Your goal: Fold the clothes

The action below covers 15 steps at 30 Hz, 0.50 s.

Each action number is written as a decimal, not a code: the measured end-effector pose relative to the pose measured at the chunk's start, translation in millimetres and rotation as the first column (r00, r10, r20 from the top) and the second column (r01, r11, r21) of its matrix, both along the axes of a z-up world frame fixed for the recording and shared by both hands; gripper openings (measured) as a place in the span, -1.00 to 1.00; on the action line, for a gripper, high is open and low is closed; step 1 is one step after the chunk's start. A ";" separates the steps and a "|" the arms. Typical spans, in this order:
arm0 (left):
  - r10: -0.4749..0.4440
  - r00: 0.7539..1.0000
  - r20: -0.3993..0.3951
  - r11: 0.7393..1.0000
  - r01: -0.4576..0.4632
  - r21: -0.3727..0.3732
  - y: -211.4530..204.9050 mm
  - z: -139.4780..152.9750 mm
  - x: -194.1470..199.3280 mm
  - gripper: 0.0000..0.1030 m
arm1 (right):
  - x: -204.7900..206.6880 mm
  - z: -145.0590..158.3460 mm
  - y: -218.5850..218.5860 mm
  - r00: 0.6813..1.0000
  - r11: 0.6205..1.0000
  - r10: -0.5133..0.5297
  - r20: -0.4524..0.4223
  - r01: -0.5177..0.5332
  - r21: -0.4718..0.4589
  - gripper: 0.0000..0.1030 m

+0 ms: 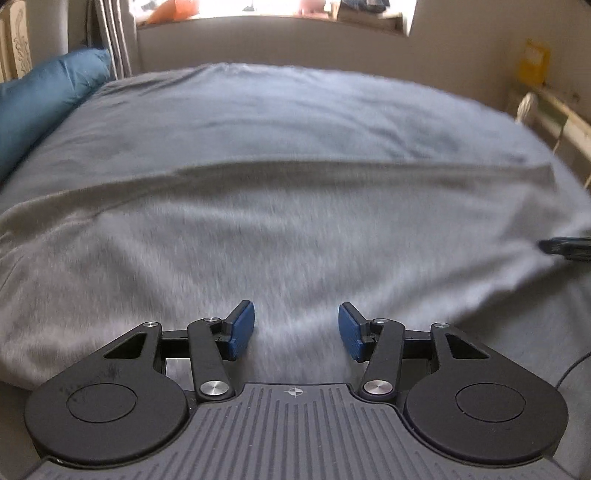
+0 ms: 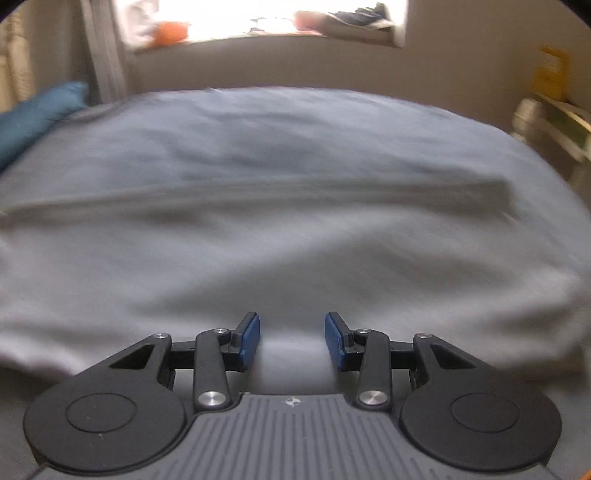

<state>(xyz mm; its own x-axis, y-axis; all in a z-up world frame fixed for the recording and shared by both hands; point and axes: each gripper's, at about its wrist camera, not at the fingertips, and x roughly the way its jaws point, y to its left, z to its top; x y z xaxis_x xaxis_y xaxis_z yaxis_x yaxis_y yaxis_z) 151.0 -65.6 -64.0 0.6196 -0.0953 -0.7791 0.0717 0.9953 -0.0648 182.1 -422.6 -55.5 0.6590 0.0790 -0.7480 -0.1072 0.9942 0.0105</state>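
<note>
- Grey bedsheet [image 1: 295,122] fills both views; a grey garment [image 1: 258,236] lies spread across centre.
- Teal pillow [image 1: 48,96] at ten o'clock; yellow box [image 1: 532,61] at two.
- Left gripper [image 1: 296,330] and right gripper [image 2: 292,341] hover over the garment, jaws parted, empty.

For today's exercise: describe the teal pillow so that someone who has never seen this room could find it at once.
Start with the bed under its wide grey cover, below the bright window. Follow the cover to its far left corner, beside the hanging curtain. There lies the pillow: the only deep teal, shiny thing against all the pale grey cloth.
</note>
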 end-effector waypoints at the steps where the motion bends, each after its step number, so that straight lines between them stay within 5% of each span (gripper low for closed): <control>1: 0.002 1.000 -0.003 1.000 -0.002 0.002 0.9 0.0 -0.7 -0.02 | -10.6 0.3 -12.2 1.000 1.000 -0.020 0.003 0.020 0.023 -0.20; 6: 0.037 0.999 -0.006 0.999 -0.036 0.019 12.3 1.8 -0.7 -0.02 | -32.8 21.6 -51.7 0.995 0.988 -0.087 0.045 0.081 0.129 -0.19; 10: 0.057 0.998 -0.014 0.998 -0.056 0.021 10.6 1.5 -3.6 -0.02 | 0.9 37.0 -50.9 0.990 0.993 -0.085 0.110 0.076 0.087 -0.19; 15: 0.039 0.999 -0.012 0.997 -0.038 0.063 3.9 1.7 -10.7 0.05 | 41.0 11.0 -71.0 0.985 0.986 -0.162 0.061 0.159 0.046 -0.20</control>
<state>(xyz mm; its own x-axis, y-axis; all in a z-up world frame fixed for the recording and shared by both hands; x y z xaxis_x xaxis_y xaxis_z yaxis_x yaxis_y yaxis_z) 140.4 -61.7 -62.2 0.6118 -0.0218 -0.7907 0.0326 0.9995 -0.0023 223.1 -493.6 -44.5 0.7121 -0.0018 -0.7020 0.0519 0.9974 0.0502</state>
